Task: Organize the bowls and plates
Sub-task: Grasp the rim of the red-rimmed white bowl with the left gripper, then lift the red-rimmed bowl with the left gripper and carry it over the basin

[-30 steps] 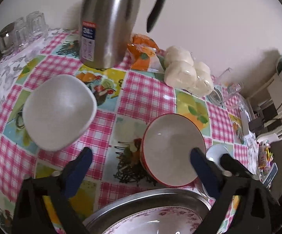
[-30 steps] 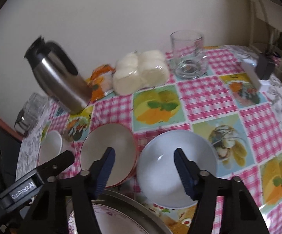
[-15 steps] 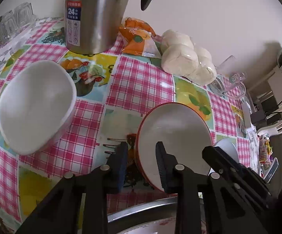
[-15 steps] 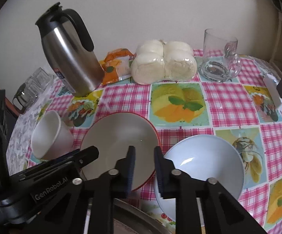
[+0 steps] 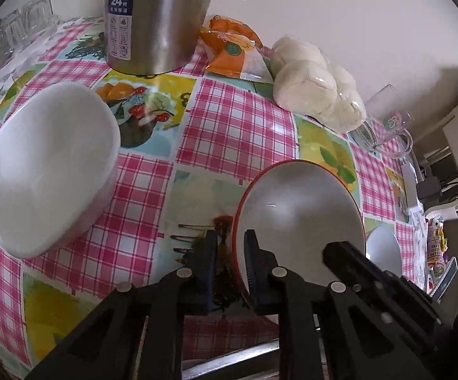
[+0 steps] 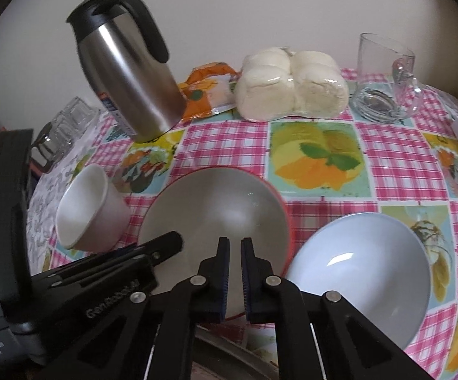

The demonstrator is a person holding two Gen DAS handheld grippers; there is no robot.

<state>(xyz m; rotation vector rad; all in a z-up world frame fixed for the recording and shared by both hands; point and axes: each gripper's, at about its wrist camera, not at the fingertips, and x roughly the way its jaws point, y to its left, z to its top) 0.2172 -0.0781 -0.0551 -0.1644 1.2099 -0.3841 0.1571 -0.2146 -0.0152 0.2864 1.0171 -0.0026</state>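
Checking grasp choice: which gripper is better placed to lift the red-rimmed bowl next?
Left. The left gripper is shut on the rim of the red-rimmed bowl, one finger outside, one inside. The right gripper is shut over the bowl's inside, gripping nothing.

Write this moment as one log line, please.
left gripper: just closed on red-rimmed bowl rim | right gripper: just closed over same bowl, grip unclear | white bowl, pale blue bowl: untouched
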